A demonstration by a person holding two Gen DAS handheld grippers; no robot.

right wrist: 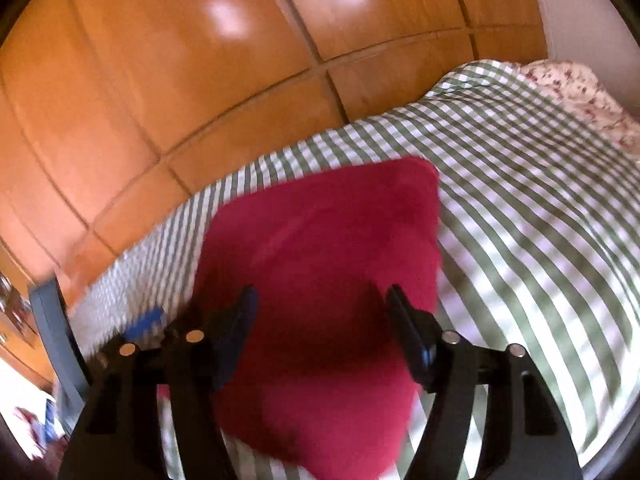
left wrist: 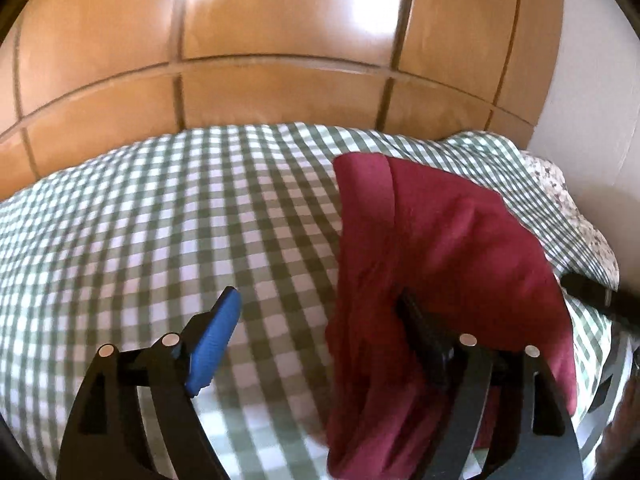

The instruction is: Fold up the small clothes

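Dark red garment (left wrist: 440, 248) spread on the green-and-white checked bedcover (left wrist: 160, 220), nearer the bed's pillow end than its middle, well in from the far edge by the wooden wardrobe (left wrist: 280, 40). No readable writing or labels anywhere. Left gripper (left wrist: 320, 312) spread wide, blue pad (left wrist: 216, 340) over bare check, dark pad against the garment's near left part, pinching nothing. Right gripper (right wrist: 320, 312) partly spread above the garment's (right wrist: 320, 260) middle; contact with the cloth impossible to tell.

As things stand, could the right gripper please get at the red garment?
Probably yes: the red garment lies flat on the checked cover directly under the open right gripper, nothing between.
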